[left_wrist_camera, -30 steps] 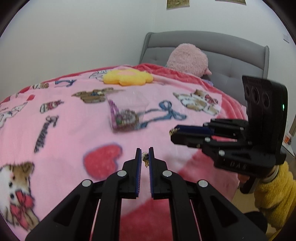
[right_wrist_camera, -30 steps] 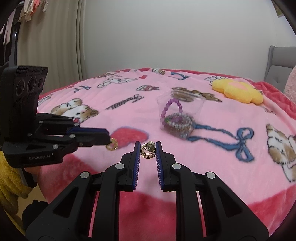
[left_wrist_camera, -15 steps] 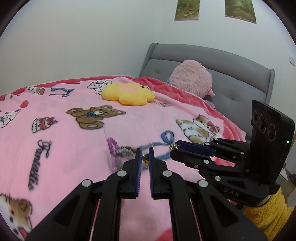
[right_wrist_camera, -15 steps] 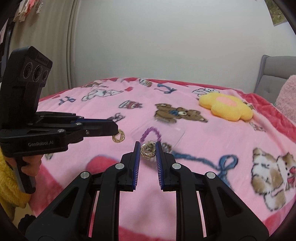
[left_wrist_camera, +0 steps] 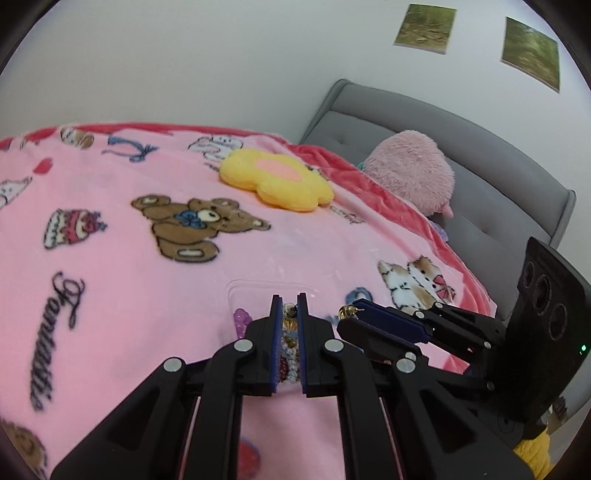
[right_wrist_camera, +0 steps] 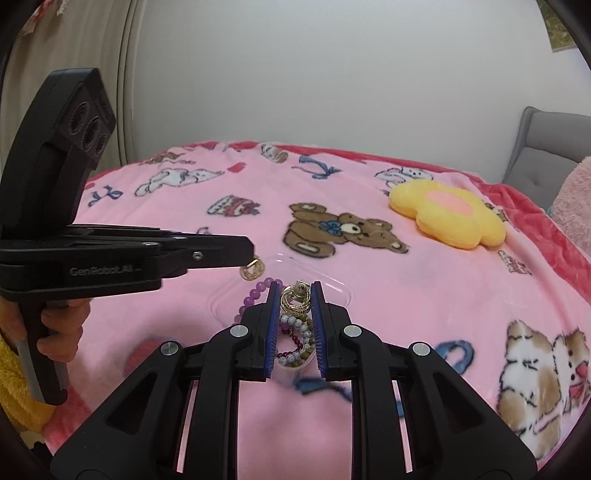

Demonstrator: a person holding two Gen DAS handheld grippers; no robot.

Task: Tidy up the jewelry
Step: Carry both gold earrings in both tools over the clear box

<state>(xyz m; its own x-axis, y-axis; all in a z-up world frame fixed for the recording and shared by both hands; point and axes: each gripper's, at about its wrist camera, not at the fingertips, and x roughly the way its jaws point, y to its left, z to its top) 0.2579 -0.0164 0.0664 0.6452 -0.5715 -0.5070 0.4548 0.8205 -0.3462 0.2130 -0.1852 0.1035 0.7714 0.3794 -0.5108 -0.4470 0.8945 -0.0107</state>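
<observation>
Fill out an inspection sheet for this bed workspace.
Surface: pink cartoon-print blanket on a bed.
Job's things: clear plastic container holding beaded bracelets; two gold earrings, one per gripper.
Clutter: yellow flower cushion, pink plush.
Grippers: left hand-held gripper shut on gold earring; right hand-held gripper shut on gold ring earring; both above the container.
Cables: nothing seen.
Surroundings: grey headboard, wall pictures, curtain.

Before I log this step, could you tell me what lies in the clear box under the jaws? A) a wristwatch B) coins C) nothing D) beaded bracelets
D: the right wrist view shows purple and speckled beaded bracelets lying in the clear box on the blanket, below the gold earring held by the right gripper.
</observation>
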